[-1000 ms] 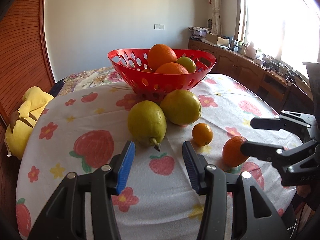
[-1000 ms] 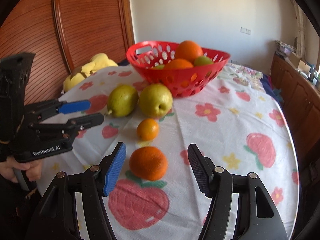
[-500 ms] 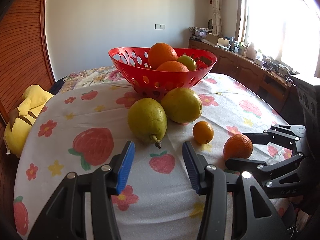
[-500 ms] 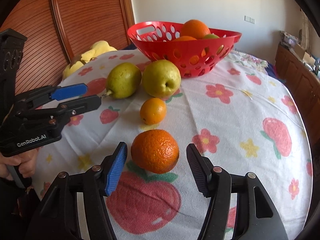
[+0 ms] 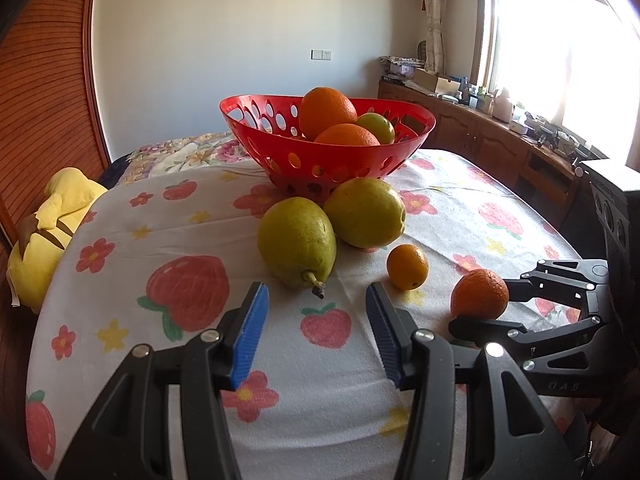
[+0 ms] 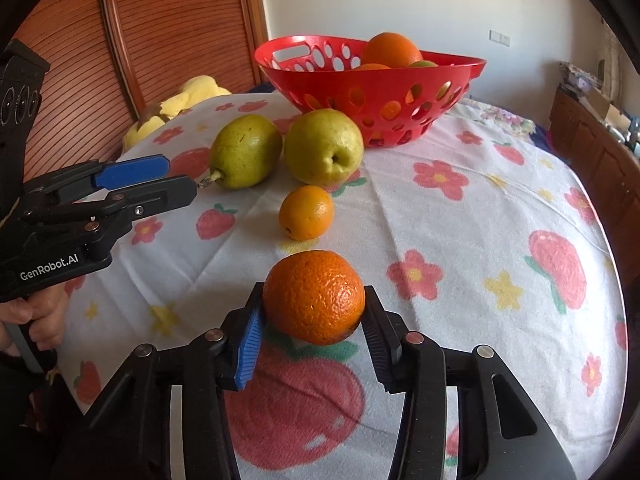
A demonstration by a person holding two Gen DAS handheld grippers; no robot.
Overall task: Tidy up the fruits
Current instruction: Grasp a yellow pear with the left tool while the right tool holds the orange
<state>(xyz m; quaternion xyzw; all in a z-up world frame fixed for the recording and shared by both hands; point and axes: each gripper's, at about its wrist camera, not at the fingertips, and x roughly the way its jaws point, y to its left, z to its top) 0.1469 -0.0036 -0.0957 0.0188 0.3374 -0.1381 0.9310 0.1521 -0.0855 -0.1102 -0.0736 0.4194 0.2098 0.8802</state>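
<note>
Right gripper (image 6: 313,330) jaws pinching orange (image 6: 314,297) on near surface (image 6: 460,216). Left gripper (image 5: 314,326) jaws spread, empty, before pear (image 5: 297,242). Lift straight, firm grip, clear rim of far red basket (image 6: 372,84).

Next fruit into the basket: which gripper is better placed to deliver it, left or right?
Right. The right gripper has its pads against both sides of the large orange, with the red basket straight ahead. The left gripper is open and empty, short of the pear.
</note>
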